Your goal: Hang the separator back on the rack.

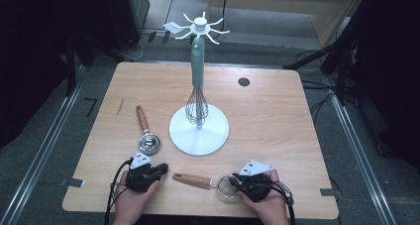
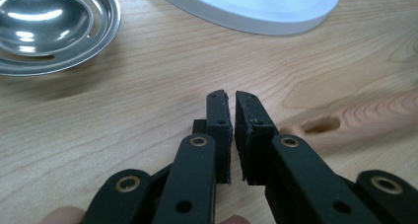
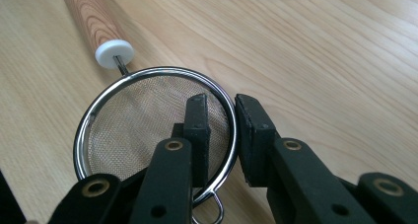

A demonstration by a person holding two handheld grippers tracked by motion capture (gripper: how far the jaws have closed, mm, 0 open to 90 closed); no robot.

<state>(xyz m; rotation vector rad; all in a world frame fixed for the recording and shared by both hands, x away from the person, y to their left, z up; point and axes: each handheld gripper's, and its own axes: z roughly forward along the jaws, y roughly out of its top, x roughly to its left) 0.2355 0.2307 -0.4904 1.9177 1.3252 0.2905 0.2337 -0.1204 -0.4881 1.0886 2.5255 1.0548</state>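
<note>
Right tool [image 3: 217, 135], lower right of high view: jaws straddle the strainer [image 3: 148, 130] rim, narrow gap, not clearly clamped. Left tool [image 2: 231, 135], lower left: jaws nearly together, holding nothing. Risk: thin round rim could slip or pivot out if pinched off-centre on the surface [image 1: 277, 116].

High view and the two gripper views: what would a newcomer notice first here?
A tall white utensil stand rises mid-table with a whisk hanging from it. Near the front edge, the right gripper straddles the rim of a mesh strainer, one jaw inside and one outside. The left gripper rests nearly closed and empty beside a steel egg separator.
</note>
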